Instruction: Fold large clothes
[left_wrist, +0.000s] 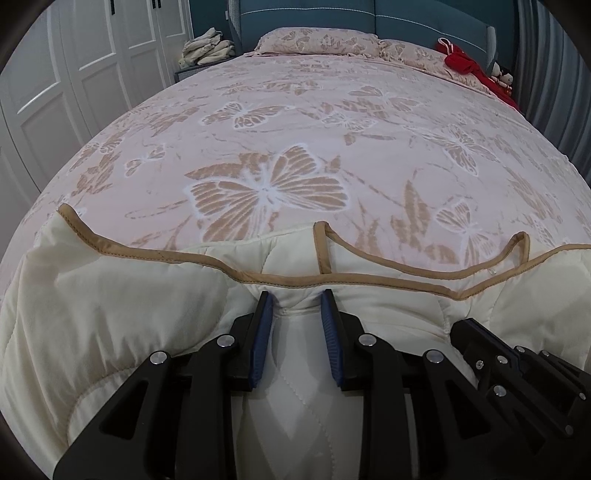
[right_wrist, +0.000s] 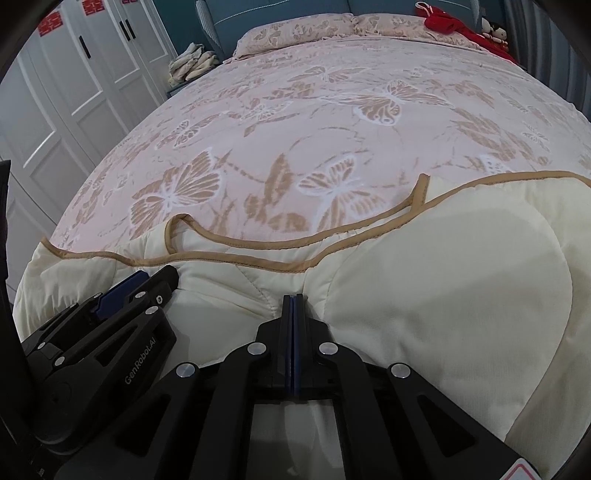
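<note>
Cream quilted fabric with tan binding, a large padded garment (left_wrist: 122, 295), lies bunched at the near edge of the bed (left_wrist: 295, 122), on top of the pink butterfly-print bedspread (right_wrist: 295, 122).

Left gripper (left_wrist: 297, 301): jaws partly apart, blue pads (left_wrist: 263, 332) pressed against either side of a raised fold of the cream fabric just below the tan edge. The fold fills the gap between the pads.

Right gripper (right_wrist: 294, 301): jaws fully clenched, pads face to face. The tips are buried in a crease of the garment; whether a thin layer is pinched between them cannot be determined. In the left wrist view this gripper (left_wrist: 465, 326) appears at the right, resting on the fabric.

Both grippers sit close together on the same edge. The garment's lower part is cut off by the frame and covered by the gripper bodies. Its overall shape cannot be made out.
</note>
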